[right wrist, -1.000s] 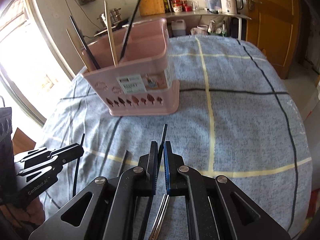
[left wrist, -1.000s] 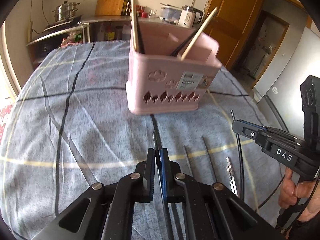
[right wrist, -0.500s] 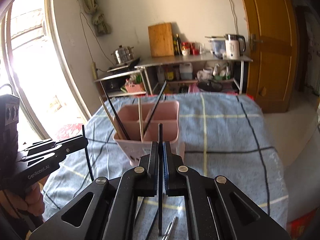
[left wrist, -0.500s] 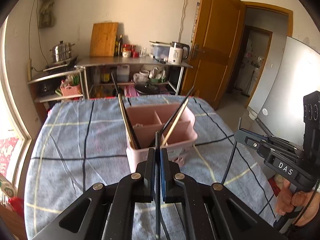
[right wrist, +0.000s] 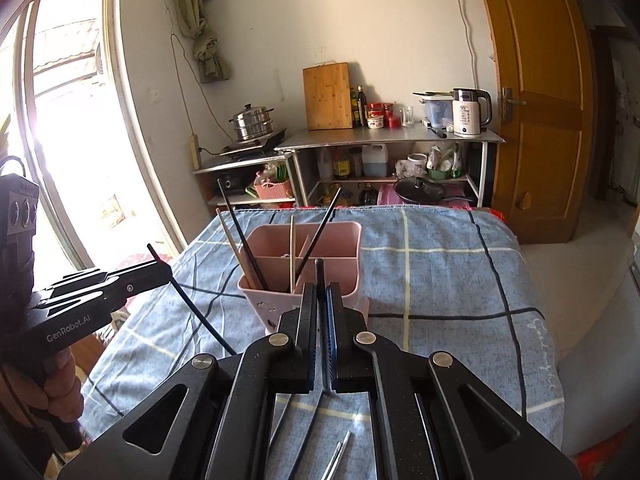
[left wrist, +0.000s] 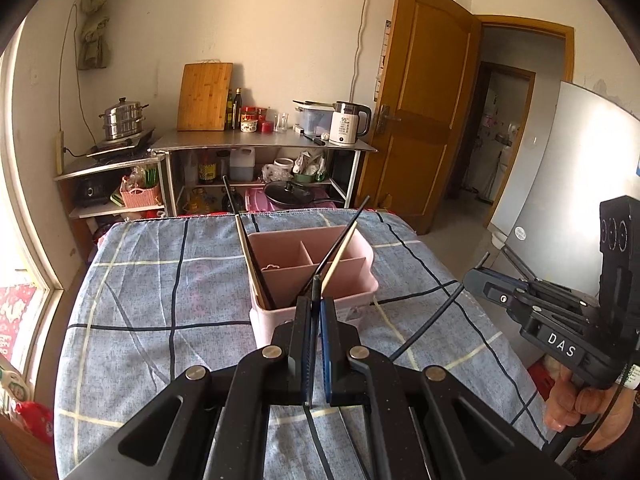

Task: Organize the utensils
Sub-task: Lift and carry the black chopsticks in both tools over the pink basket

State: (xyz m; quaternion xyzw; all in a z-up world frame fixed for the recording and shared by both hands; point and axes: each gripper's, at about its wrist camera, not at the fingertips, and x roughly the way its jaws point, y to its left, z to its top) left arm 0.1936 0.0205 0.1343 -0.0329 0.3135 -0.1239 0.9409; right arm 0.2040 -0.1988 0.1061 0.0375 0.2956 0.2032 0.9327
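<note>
While each gripper (left wrist: 314, 312) (right wrist: 321, 300) pinches one upright black chopstick (left wrist: 316, 286) (right wrist: 319, 270), the pink caddy (left wrist: 276, 320) stands directly ahead, toward the table's far edge.

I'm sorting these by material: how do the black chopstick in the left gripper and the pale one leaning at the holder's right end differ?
The black chopstick is dark and clamped in the shut left gripper, clear of the table; the pale chopstick is light, wood-coloured and stands tilted inside the pink holder, ungripped. Both are slim, straight sticks.
</note>
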